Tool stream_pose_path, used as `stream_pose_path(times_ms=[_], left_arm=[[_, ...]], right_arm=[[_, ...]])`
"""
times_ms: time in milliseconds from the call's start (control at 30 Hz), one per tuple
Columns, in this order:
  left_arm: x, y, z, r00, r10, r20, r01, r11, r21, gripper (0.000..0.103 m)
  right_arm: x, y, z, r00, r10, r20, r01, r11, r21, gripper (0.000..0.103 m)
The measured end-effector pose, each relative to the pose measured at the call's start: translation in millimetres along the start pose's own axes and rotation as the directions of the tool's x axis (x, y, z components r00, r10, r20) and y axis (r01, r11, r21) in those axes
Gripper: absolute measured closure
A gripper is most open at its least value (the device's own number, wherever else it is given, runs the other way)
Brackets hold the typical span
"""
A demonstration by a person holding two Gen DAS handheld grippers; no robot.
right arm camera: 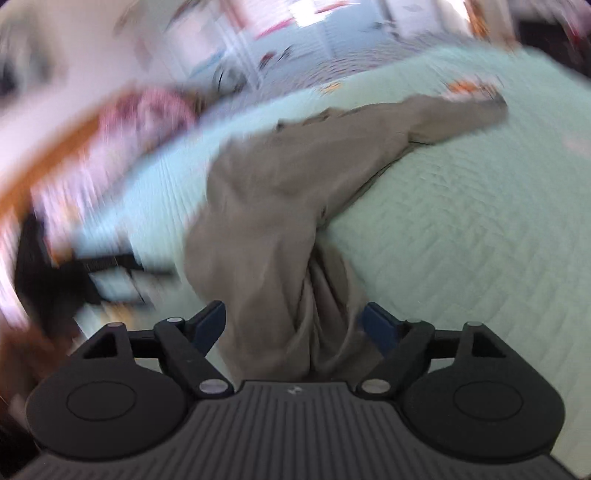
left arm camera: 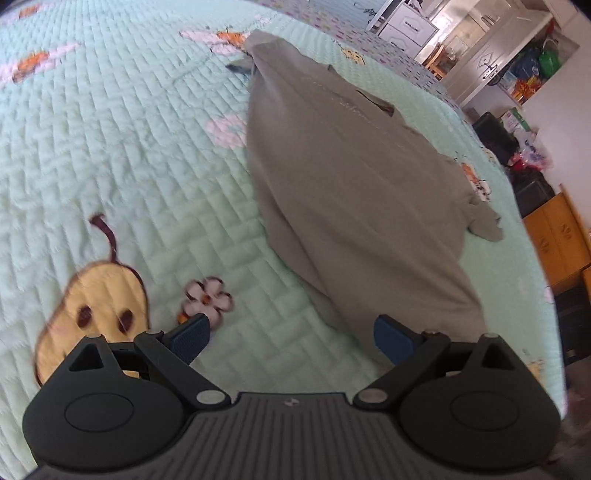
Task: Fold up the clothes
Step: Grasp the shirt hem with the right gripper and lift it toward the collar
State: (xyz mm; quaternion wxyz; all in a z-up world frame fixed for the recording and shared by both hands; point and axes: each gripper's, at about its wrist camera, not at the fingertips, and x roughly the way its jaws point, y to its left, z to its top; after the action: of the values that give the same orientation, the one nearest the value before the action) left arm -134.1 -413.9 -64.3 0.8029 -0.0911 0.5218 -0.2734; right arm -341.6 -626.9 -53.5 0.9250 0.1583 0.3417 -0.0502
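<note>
1. Grey-olive garment (left arm camera: 354, 177) lies spread lengthwise on a bed w/ mint-green quilted bedspread (left arm camera: 129, 155); long shape, prob. trousers or a long top, can't tell which.
2. Left claw (left arm camera: 291, 338): jaws spread wide, nothing between them. Hovers over the bedspread just beside the garment's near end; its right blue pad (left arm camera: 391, 338) sits over the cloth's edge, contact unclear.
3. Left pad (left arm camera: 190, 338) is near a pink flower patch (left arm camera: 208, 295); yellow pear patch (left arm camera: 99, 314) further to the left in view.
4. Right claw (right arm camera: 293, 323): jaws spread, bunched fold of the garment (right arm camera: 280, 192) runs between the pads and down toward the claw body. Pads not pressed onto cloth as far as seen.
5. Right wrist view heavily blurred; garment stretches away from the claw across the bedspread (right arm camera: 461, 229), far end up and to the right.
6. Bkgd in left wrist view: white cabinet (left arm camera: 406, 26), orange-wood furniture (left arm camera: 561, 236) beside the bed.
</note>
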Motion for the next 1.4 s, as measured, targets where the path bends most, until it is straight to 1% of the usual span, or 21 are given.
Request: stream_pose_path(times_ms=[100, 167, 200, 267, 333, 367, 433, 533, 567, 600, 667, 700, 933, 1000, 1033, 1067, 1133, 1200, 1233, 1300, 1400], left_arm=[[-6, -4, -5, 1.000, -0.006, -0.011, 0.006, 1.000, 0.018, 0.005], [-11, -1, -10, 1.000, -0.011, -0.015, 0.011, 1.000, 0.022, 0.005], [-13, 3, -11, 1.000, -0.015, -0.018, 0.015, 1.000, 0.014, 0.005], [-18, 13, -13, 0.999, -0.027, -0.024, 0.027, 1.000, -0.011, 0.005], [-24, 26, -13, 0.999, -0.047, -0.022, 0.046, 0.998, -0.054, 0.005], [-27, 32, -14, 0.998, -0.058, -0.018, 0.057, 0.995, -0.079, 0.005], [-35, 45, -14, 0.996, -0.085, 0.004, 0.085, 0.988, -0.126, 0.005], [-43, 57, -14, 0.993, -0.109, 0.041, 0.114, 0.978, -0.173, 0.005], [-42, 59, -13, 0.993, -0.113, 0.041, 0.119, 0.976, -0.182, 0.005], [-42, 60, -13, 0.992, -0.117, 0.041, 0.123, 0.974, -0.190, 0.005], [-40, 59, -13, 0.991, -0.126, 0.032, 0.130, 0.973, -0.189, 0.005], [-37, 56, -12, 0.991, -0.134, 0.022, 0.136, 0.976, -0.173, 0.005], [-20, -1, -26, 0.988, -0.155, -0.023, 0.157, 0.975, 0.159, 0.005], [-15, -10, -32, 0.987, -0.156, -0.038, 0.160, 0.967, 0.198, 0.005], [-12, -11, -34, 0.986, -0.162, -0.044, 0.168, 0.966, 0.198, 0.005], [-11, -9, -34, 0.984, -0.172, -0.044, 0.178, 0.968, 0.179, 0.005], [-9, -4, -34, 0.980, -0.195, -0.042, 0.199, 0.970, 0.138, 0.005], [-11, 2, -34, 0.974, -0.225, -0.027, 0.227, 0.969, 0.093, 0.005], [-12, 3, -34, 0.973, -0.232, -0.015, 0.233, 0.969, 0.087, 0.005], [-16, -6, -37, 0.976, -0.217, 0.015, 0.213, 0.967, 0.137, 0.005], [-20, -30, -44, 0.980, -0.187, 0.071, 0.158, 0.940, 0.301, 0.006]], right_arm=[[9, 28, -11, 0.997, -0.060, -0.039, 0.052, 0.981, -0.186, 0.030], [16, 47, -19, 0.993, -0.104, -0.058, 0.081, 0.948, -0.308, 0.054], [21, 54, -18, 0.991, -0.120, -0.064, 0.093, 0.939, -0.331, 0.056], [21, 39, -6, 0.994, 0.031, -0.109, -0.044, 0.992, -0.115, 0.078], [21, 22, 7, 0.973, 0.199, -0.118, -0.184, 0.975, 0.125, 0.083], [22, 8, 7, 0.946, 0.317, -0.065, -0.289, 0.917, 0.274, 0.084], [24, -23, 5, 0.844, 0.523, 0.117, -0.497, 0.681, 0.538, 0.084], [27, -70, 1, 0.615, 0.633, 0.471, -0.683, 0.130, 0.718, 0.080], [25, -81, -1, 0.632, 0.611, 0.477, -0.664, 0.109, 0.740, 0.075], [23, -91, -3, 0.674, 0.585, 0.450, -0.629, 0.136, 0.765, 0.071], [15, -106, -8, 0.784, 0.520, 0.340, -0.528, 0.270, 0.805, 0.055], [11, -109, -8, 0.807, 0.503, 0.308, -0.504, 0.317, 0.803, 0.052], [-17, -118, -6, 0.906, 0.397, 0.147, -0.373, 0.584, 0.721, 0.049], [-15, -102, 0, 0.928, 0.368, 0.057, -0.318, 0.706, 0.633, 0.051], [-13, -98, 4, 0.926, 0.375, 0.044, -0.321, 0.722, 0.613, 0.057], [-10, -94, 8, 0.920, 0.389, 0.043, -0.333, 0.723, 0.606, 0.073], [-5, -86, 14, 0.908, 0.416, 0.039, -0.357, 0.724, 0.590, 0.089], [-1, -78, 21, 0.896, 0.443, 0.035, -0.381, 0.724, 0.575, 0.093], [2, -81, 22, 0.851, 0.513, 0.111, -0.453, 0.612, 0.648, 0.095], [4, -88, 27, 0.730, 0.611, 0.305, -0.585, 0.330, 0.740, 0.096], [-4, -87, 57, 0.645, 0.638, 0.420, -0.681, 0.231, 0.695, 0.096]])
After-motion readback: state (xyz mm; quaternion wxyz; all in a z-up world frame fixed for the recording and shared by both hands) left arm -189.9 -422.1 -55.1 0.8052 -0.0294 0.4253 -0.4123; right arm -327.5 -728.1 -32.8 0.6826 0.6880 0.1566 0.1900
